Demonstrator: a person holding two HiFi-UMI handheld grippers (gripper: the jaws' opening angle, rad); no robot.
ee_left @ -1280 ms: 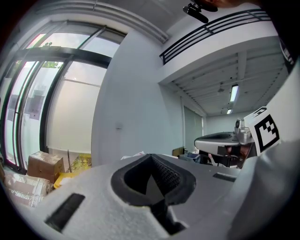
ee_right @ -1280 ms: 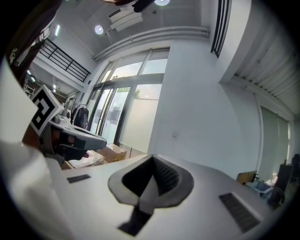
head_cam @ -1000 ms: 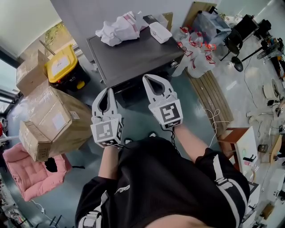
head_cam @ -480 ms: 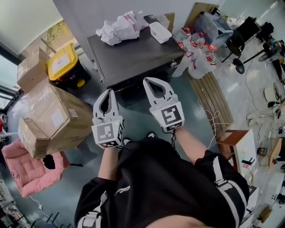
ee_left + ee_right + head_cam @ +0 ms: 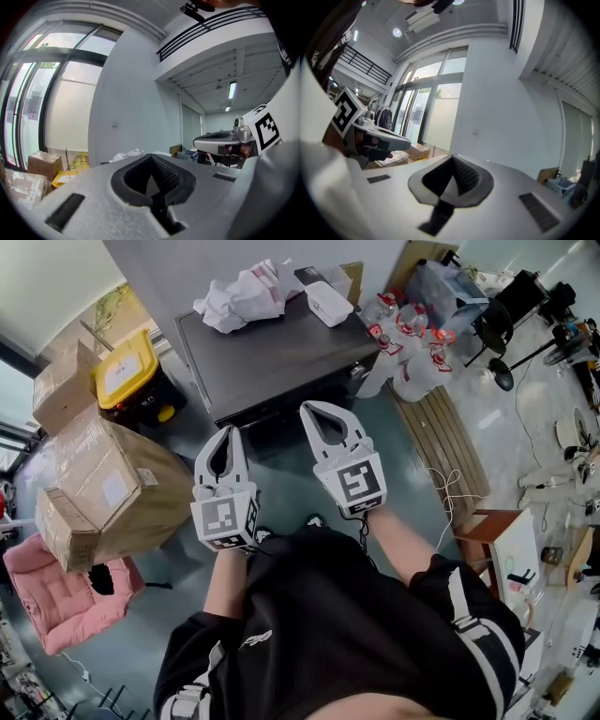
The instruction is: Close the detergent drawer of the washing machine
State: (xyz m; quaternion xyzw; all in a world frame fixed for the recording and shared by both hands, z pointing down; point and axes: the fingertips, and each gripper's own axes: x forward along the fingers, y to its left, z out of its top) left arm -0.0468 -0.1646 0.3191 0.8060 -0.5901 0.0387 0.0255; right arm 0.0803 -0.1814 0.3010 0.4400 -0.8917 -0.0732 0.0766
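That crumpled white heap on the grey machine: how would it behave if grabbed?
The white heap looks creased like thin bags or wrapping, so probably floppy and light. Grabbed by one fold, it would likely sag, not lift whole. Pushed, it may slide on the machine top.

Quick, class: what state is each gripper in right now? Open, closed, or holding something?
Left gripper: closed, holding nothing.
Right gripper: closed, holding nothing.

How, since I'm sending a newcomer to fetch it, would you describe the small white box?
Find the dark grey flat-topped unit against the pale wall. Near its far right corner lies the white rounded rectangular box; unlike the crumpled white bundle to its left, it is smooth and regular.
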